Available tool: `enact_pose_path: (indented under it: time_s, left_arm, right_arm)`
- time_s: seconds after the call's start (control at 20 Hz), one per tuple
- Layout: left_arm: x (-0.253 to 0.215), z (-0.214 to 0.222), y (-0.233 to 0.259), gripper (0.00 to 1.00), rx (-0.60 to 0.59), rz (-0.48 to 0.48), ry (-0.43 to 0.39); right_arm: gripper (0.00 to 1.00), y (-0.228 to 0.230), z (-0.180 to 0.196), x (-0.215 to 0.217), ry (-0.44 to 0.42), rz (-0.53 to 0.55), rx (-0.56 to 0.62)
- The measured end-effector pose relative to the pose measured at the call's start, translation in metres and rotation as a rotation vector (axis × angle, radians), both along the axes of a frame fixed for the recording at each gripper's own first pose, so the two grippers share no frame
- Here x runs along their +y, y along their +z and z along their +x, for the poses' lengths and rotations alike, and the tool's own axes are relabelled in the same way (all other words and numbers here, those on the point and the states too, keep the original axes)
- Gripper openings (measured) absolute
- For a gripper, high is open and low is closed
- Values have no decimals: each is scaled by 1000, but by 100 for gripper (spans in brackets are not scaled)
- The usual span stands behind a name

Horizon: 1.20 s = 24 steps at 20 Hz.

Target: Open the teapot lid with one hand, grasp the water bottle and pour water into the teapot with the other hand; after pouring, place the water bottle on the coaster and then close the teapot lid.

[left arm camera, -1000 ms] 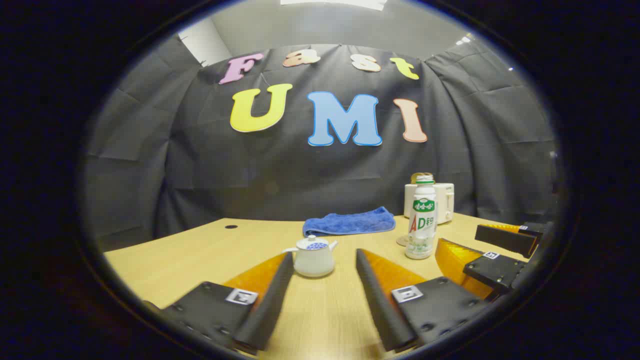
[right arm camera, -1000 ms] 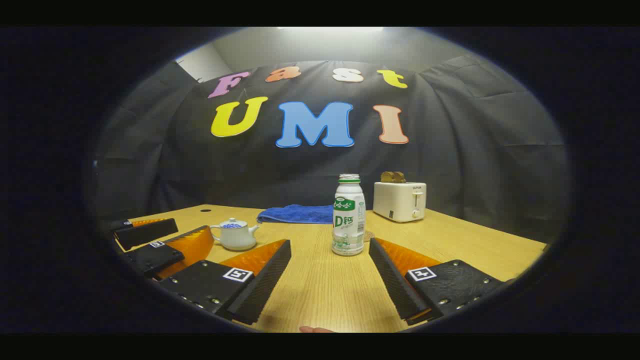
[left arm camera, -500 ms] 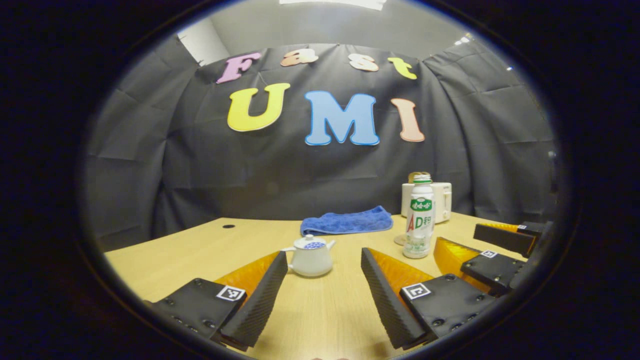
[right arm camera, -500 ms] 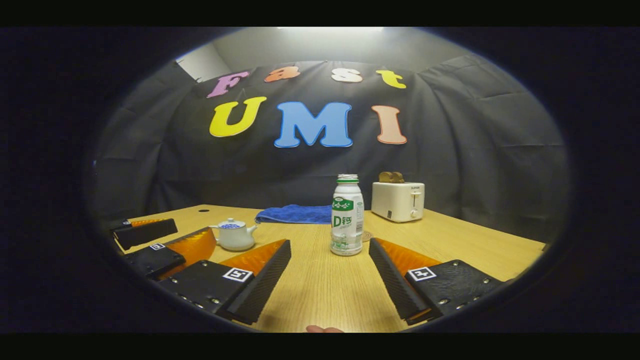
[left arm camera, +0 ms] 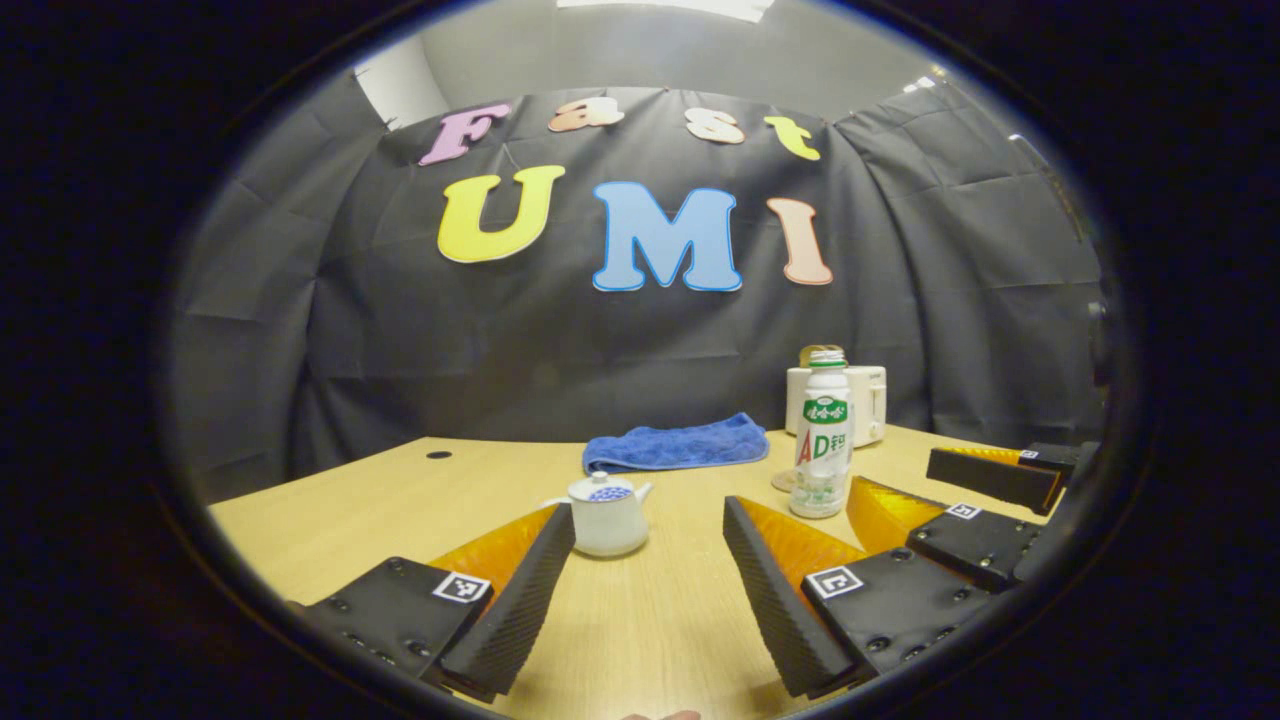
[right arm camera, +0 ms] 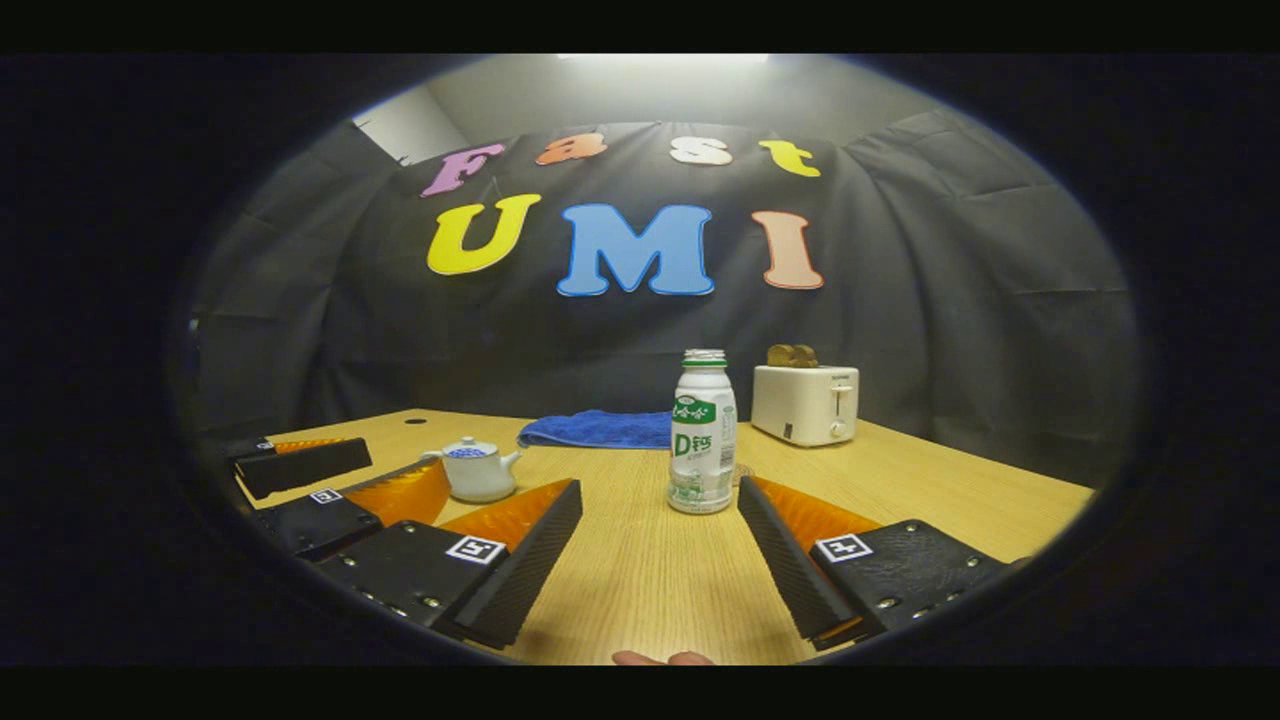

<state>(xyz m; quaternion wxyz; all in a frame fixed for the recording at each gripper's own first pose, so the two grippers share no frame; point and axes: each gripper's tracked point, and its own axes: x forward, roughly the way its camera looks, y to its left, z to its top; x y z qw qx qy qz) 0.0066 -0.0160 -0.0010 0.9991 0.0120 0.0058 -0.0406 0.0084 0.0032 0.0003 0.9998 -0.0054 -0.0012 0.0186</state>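
My left gripper (left arm camera: 648,590) and right gripper (right arm camera: 660,560) hover wide open, holding nothing, before the lidded teapot (left arm camera: 604,514) and upright water bottle (right arm camera: 702,432).

On your wooden table (right arm camera: 640,580), the small white ceramic teapot (right arm camera: 476,470) sits left of the upright plastic water bottle (right arm camera: 702,432). Behind them, a folded blue towel (right arm camera: 595,428) lies by the booth wall, with a white toaster (right arm camera: 805,404) right of it. A round coaster (left arm camera: 781,481) lies just behind the bottle's base.
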Motion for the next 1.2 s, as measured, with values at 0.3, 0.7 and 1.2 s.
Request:
enact_pose_path:
  time_s: [0.3, 0.7, 1.2]
  left_arm:
    - [13, 45, 28, 100, -31, 6, 26]
    - [32, 126, 16, 100, 21, 5, 81]
    - [32, 161, -15, 71, 97, 28, 66]
  right_arm:
    - [97, 22, 24, -5, 9, -4, -15]
    - [97, 26, 40, -4, 43, -2, -1]
    - [97, 27, 43, -18, 37, 62, 6]
